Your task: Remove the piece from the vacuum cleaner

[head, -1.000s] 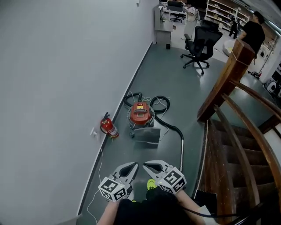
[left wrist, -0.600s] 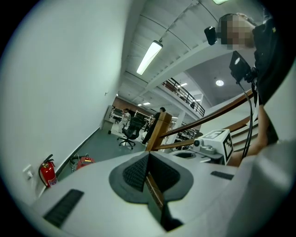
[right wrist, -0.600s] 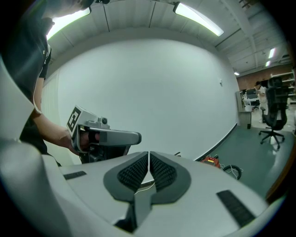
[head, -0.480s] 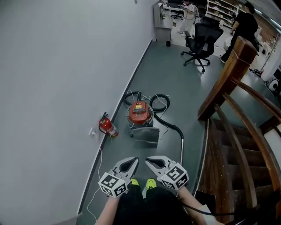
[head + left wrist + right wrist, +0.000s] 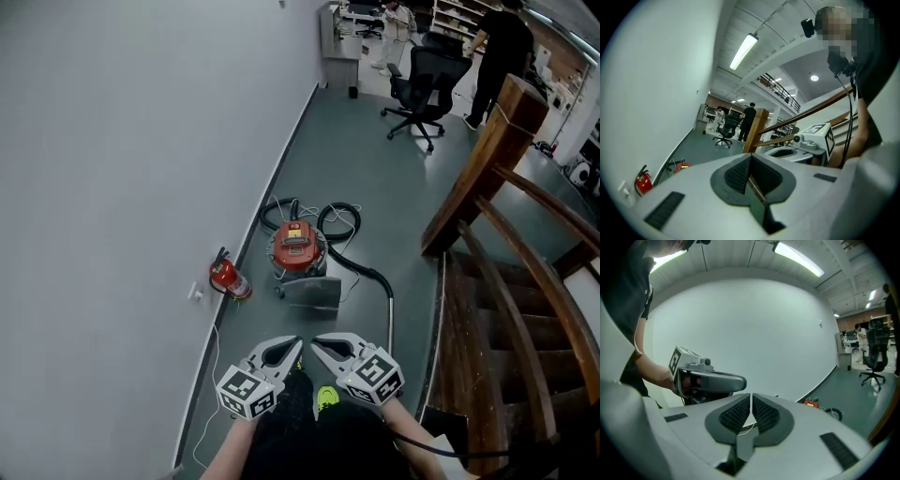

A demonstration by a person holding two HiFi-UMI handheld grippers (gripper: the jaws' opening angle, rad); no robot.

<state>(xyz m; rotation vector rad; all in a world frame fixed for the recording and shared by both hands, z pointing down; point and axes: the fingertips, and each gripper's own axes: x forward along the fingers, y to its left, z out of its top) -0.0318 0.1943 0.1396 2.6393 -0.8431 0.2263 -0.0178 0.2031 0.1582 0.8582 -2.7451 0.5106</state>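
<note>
The left gripper (image 5: pixel 296 341) and the right gripper (image 5: pixel 316 342) are held side by side low in the head view, with their tips almost meeting. Both are pale grey hard plastic with a looped, teardrop outline, and each carries a cube of black-and-white square markers at the back. In each gripper's own view the two dark, ribbed rubber pads lie pressed flat together with nothing between them, so both are closed and empty.

The vacuum cleaner (image 5: pixel 298 247) stands on the dull grey-green floor (image 5: pixel 375 159), ahead of the grippers and well apart from them, near the smooth white wall (image 5: pixel 122 141). It is a squat drum with a round, glossy red lid. A small pale label sits on the lid, too small to read. A black hose (image 5: pixel 354 262) coils around it and runs into a thin, straight metal tube (image 5: pixel 390 319) that lies toward the person. A flat grey rectangular plate (image 5: pixel 314 291) leans at the drum's front.

A red fire extinguisher (image 5: pixel 229 277) sits tilted by the wall, left of the vacuum cleaner. On the right rises a staircase with a thick, varnished wooden handrail (image 5: pixel 487 150). A black office chair (image 5: pixel 424 77) stands far down the floor, with a person in black (image 5: pixel 495 42) near it.
</note>
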